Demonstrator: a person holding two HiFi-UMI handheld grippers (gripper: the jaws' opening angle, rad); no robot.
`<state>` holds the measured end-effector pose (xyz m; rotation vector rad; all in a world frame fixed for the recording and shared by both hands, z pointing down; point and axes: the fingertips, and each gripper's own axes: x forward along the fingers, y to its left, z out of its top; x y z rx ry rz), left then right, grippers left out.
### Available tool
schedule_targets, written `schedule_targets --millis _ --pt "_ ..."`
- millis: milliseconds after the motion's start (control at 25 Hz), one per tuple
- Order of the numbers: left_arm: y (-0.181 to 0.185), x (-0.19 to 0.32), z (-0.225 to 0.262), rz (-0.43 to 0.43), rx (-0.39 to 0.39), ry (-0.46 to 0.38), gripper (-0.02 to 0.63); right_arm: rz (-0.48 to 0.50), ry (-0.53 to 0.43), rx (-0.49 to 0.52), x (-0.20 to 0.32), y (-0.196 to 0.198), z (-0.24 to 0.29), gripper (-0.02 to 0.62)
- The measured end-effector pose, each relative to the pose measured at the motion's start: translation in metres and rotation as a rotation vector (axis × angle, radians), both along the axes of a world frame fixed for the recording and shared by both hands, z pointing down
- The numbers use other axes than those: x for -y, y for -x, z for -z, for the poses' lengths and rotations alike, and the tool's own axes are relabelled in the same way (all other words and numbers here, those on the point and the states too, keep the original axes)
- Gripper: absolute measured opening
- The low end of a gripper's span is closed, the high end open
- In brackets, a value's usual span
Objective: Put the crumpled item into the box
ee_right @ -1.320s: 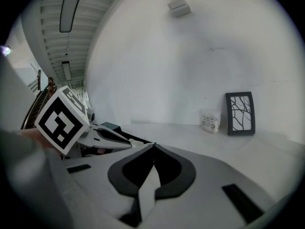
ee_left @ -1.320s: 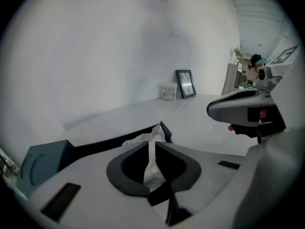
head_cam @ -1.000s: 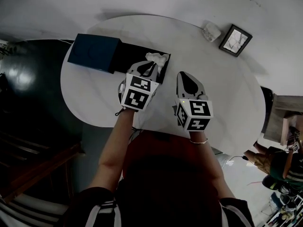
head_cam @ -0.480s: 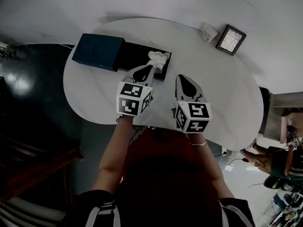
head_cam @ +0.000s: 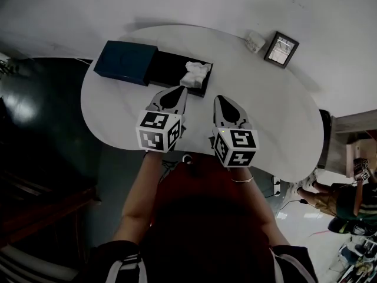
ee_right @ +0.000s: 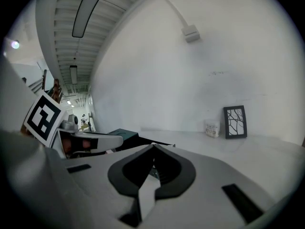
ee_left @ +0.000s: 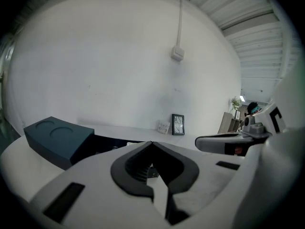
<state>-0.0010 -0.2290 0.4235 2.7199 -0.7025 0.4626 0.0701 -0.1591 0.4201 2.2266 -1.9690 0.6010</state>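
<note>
The crumpled white item [head_cam: 194, 73] lies inside the open black box [head_cam: 168, 69] at the far side of the white table [head_cam: 277, 117]. The box's dark blue lid [head_cam: 125, 62] sits against its left end and also shows in the left gripper view [ee_left: 57, 137]. My left gripper [head_cam: 178, 91] hovers just short of the box, jaws shut and empty; in its own view the tips [ee_left: 151, 142] meet. My right gripper [head_cam: 218, 99] is level with it to the right, also shut and empty [ee_right: 153, 146]. Neither touches the box.
A small black picture frame [head_cam: 281, 49] stands at the table's far right edge, with a small white jar [head_cam: 255, 40] beside it; both show in the right gripper view, frame [ee_right: 235, 121] and jar [ee_right: 212, 127]. A white wall lies behind the table. Dark floor lies to the left.
The left gripper, which was at the box with the crumpled item at its tips, has drawn back toward me; the item stays in the box. The right gripper also drew back slightly.
</note>
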Motion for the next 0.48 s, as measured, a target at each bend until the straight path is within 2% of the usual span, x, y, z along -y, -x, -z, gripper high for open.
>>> schedule_targets --millis 240,480 --pt "0.019 -0.011 0.012 0.031 -0.059 -0.001 0.023 0.008 -0.025 -0.006 -0.012 0.011 0.01 0.014" --pt "0.033 -0.018 0.021 0.059 -0.086 -0.026 0.023 0.014 -0.044 0.007 -0.022 0.015 0.016 0.014"
